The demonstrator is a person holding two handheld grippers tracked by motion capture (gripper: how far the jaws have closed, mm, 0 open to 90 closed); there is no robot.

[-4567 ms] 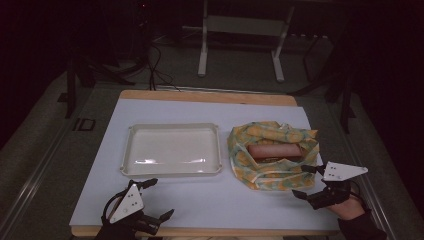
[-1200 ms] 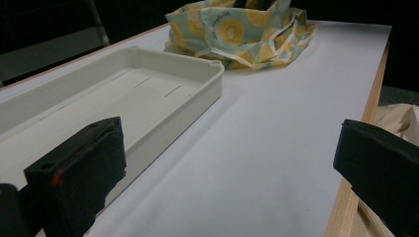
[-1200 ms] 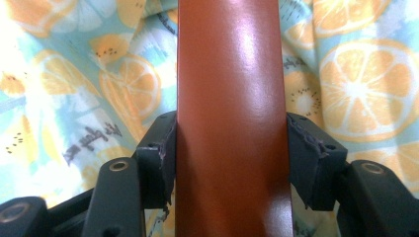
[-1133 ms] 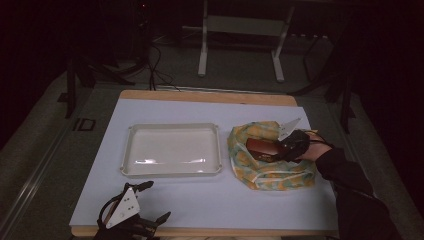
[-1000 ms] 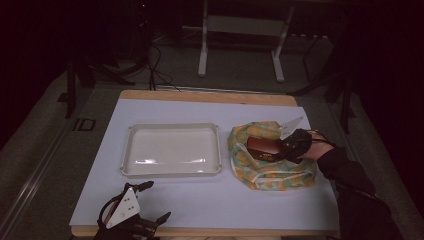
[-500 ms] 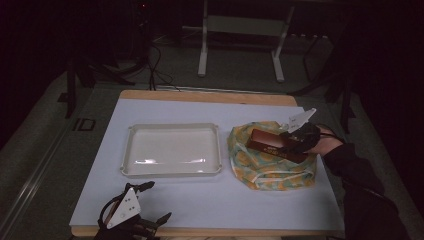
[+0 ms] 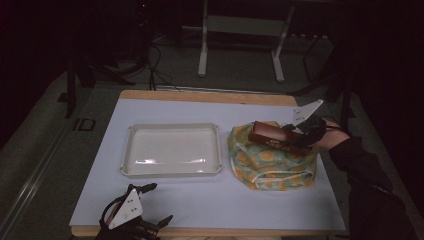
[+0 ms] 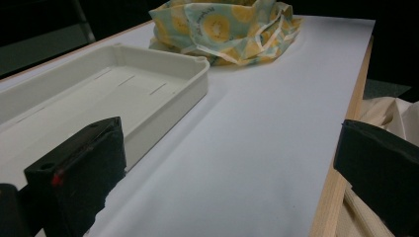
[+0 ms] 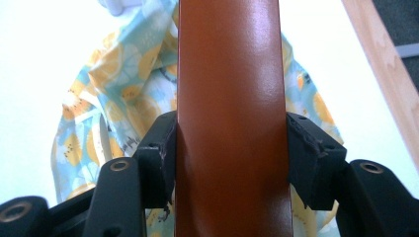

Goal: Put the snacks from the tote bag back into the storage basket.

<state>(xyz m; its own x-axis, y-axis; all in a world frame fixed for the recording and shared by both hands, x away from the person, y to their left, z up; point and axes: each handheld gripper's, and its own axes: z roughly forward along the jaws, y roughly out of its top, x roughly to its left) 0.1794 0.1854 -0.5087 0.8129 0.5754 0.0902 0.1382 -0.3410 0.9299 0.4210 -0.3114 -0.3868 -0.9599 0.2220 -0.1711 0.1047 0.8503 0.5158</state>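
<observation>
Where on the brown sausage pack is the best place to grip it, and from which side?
Across its narrow width near one end, from the bag's right, as the right gripper does now. The brown sausage pack is long and flat-sided, so the jaws close squarely on its edges above the fruit-print bag.

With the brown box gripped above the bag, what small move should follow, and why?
Probably carry the brown box left toward the white tray: the right gripper is shut on it, it hangs above the patterned bag, and the tray sits beside the bag.
</observation>
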